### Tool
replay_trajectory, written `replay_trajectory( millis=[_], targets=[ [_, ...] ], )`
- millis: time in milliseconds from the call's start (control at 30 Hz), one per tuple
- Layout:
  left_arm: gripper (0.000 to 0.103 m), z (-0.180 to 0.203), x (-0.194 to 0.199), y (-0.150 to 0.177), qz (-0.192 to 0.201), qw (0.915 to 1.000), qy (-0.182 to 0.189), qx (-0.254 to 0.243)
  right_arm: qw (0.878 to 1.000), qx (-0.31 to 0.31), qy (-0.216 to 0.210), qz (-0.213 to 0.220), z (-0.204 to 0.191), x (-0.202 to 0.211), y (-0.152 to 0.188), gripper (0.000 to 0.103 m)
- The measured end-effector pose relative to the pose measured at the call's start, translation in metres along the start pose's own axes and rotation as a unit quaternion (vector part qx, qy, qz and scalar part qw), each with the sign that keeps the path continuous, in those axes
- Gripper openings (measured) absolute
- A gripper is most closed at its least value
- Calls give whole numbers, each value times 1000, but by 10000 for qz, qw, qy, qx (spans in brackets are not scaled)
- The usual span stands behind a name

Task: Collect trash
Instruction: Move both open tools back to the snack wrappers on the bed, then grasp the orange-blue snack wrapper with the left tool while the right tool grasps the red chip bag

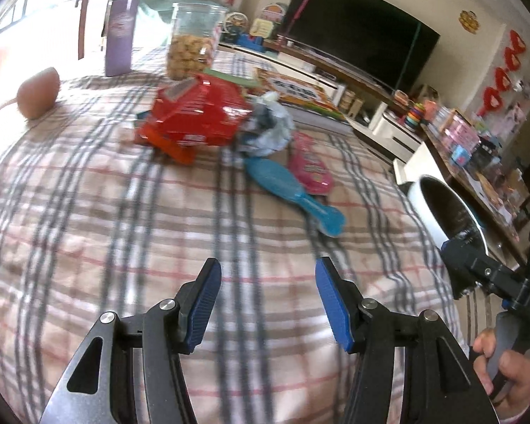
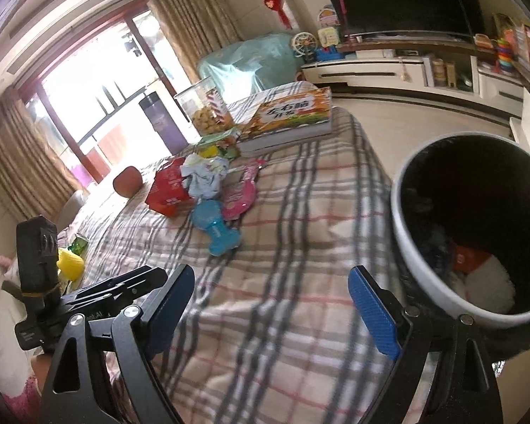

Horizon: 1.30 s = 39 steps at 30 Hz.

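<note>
Both jaws are standing apart with nothing between them: the left hand-held gripper (image 1: 265, 275) and the right hand-held gripper (image 2: 270, 282) are hovering over the near, bare stretch of the soft plaid-quilted tabletop (image 1: 88, 212). The trash is lying mid-surface: a crumpled glossy red snack bag (image 1: 198, 113) touching a wadded pale blue wrapper (image 1: 272, 123), with a smooth turquoise bone-handled plastic brush (image 1: 293, 190) and a flat pink packet (image 1: 309, 166) just beside. A round white-rimmed black bin (image 2: 406, 233) is sitting off the right edge, holding scraps.
</note>
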<state>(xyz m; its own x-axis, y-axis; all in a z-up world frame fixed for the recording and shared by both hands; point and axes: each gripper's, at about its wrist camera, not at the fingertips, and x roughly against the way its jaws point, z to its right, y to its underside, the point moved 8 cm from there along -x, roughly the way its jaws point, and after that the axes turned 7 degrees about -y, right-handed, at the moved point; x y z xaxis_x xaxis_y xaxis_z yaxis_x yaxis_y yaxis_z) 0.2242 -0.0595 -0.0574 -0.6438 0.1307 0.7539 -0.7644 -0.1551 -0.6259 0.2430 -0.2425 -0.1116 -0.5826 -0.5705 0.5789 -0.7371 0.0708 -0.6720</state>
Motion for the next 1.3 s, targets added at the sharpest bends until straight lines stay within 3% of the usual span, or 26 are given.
replay_trajectory(
  millis=[333, 700, 967, 1167, 1233, 1300],
  targets=[
    [55, -25, -8, -18, 13, 9995, -304, 69, 9998, -140, 53, -160, -5, -41, -5, 90],
    [55, -50, -33, -62, 183, 9987, -480, -5, 9996, -44, 149, -225, -14, -78, -27, 90],
    [56, -61, -61, -89, 193, 9988, -455, 16, 9992, 1, 286, -276, -10, -101, -43, 88],
    [55, -63, -80, -103, 186, 9994, -269, 128, 9980, 119, 468, -400, -7, -120, -50, 80],
    [46, -61, -85, -105, 203, 9995, -227, 94, 9972, 185, 590, -427, -6, -123, -50, 71],
    [19, -56, -91, -104, 136, 9998, -168, 2, 9966, 242, 655, -447, -4, -126, -49, 51]
  ],
)
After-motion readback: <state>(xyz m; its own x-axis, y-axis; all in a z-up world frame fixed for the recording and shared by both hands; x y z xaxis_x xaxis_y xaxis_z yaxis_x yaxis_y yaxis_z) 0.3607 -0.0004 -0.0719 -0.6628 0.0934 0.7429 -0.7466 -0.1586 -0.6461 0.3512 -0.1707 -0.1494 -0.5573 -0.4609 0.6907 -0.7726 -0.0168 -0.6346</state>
